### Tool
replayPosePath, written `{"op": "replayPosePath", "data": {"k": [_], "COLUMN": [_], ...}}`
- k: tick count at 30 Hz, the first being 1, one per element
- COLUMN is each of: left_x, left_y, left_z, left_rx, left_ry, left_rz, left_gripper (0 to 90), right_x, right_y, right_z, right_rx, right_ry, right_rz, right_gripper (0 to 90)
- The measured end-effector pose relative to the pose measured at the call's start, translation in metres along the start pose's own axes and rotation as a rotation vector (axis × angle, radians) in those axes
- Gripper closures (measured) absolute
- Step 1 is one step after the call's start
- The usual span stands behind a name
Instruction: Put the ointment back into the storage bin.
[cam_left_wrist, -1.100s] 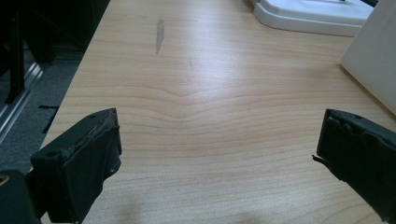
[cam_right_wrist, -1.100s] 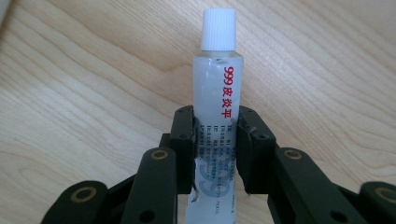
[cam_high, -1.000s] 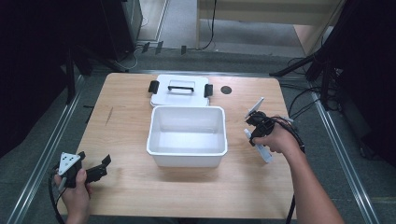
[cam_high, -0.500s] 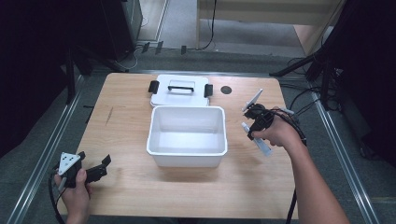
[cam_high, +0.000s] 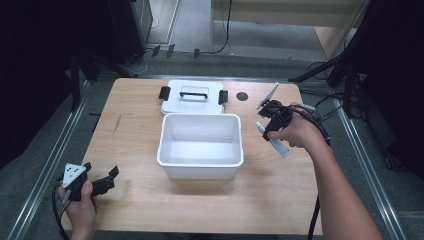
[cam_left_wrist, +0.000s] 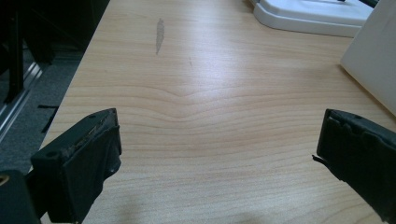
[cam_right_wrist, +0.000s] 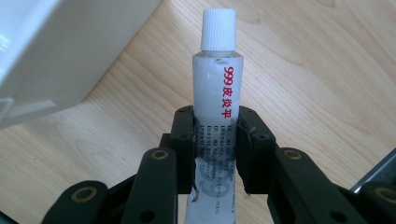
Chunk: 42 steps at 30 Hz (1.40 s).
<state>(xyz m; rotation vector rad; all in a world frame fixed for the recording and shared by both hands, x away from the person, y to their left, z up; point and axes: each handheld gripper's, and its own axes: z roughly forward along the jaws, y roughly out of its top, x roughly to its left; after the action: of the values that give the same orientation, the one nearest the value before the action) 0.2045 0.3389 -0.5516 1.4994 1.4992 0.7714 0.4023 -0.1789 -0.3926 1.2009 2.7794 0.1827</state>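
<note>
A white ointment tube (cam_right_wrist: 216, 98) with a ribbed white cap and red print stands between my right gripper's (cam_right_wrist: 215, 128) black pads, which press on its sides. From above, that tube (cam_high: 274, 141) hangs off the table to the right of the white bin (cam_high: 200, 145), with the right gripper (cam_high: 272, 124) shut on it. At the near left corner my left gripper (cam_high: 102, 179) rests low over the wood with its jaws wide apart. In the left gripper view the left gripper (cam_left_wrist: 217, 140) holds nothing between its fingers.
The bin's white lid (cam_high: 192, 98) with black latches lies flat behind the bin. A dark round hole (cam_high: 242, 96) marks the table top at the back right. Bare wood (cam_high: 130, 130) stretches left of the bin. The bin's corner (cam_right_wrist: 56, 51) is close to the tube's left.
My right hand has lifted the tube off the table and carried it up and slightly toward the bin. The left hand and its gripper stayed put.
</note>
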Motion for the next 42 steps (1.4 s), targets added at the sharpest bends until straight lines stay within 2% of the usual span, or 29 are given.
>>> {"op": "replayPosePath", "data": {"k": [17, 18, 26, 31, 42], "left_x": [0.000, 0.000, 0.000, 0.000, 0.000], "left_y": [0.000, 0.000, 0.000, 0.000, 0.000], "left_z": [0.000, 0.000, 0.000, 0.000, 0.001], "left_rx": [-0.001, -0.001, 0.001, 0.002, 0.001], "left_ry": [-0.003, -0.003, -0.001, -0.002, -0.003], "left_rz": [-0.002, -0.002, -0.004, 0.000, -0.001], "left_gripper": [0.2, 0.2, 0.2, 0.2, 0.2], "right_x": [0.036, 0.041, 0.057, 0.070, 0.088], "right_y": [0.029, 0.032, 0.041, 0.049, 0.058], "right_z": [-0.035, -0.037, -0.043, -0.042, -0.041], "right_rx": [-0.042, -0.044, -0.052, -0.057, -0.060], "right_ry": [-0.003, -0.007, 0.007, 0.020, 0.035], "right_rz": [-0.109, -0.127, -0.173, -0.211, -0.263], "right_gripper": [71.6, 71.5, 71.6, 71.6, 71.5]}}
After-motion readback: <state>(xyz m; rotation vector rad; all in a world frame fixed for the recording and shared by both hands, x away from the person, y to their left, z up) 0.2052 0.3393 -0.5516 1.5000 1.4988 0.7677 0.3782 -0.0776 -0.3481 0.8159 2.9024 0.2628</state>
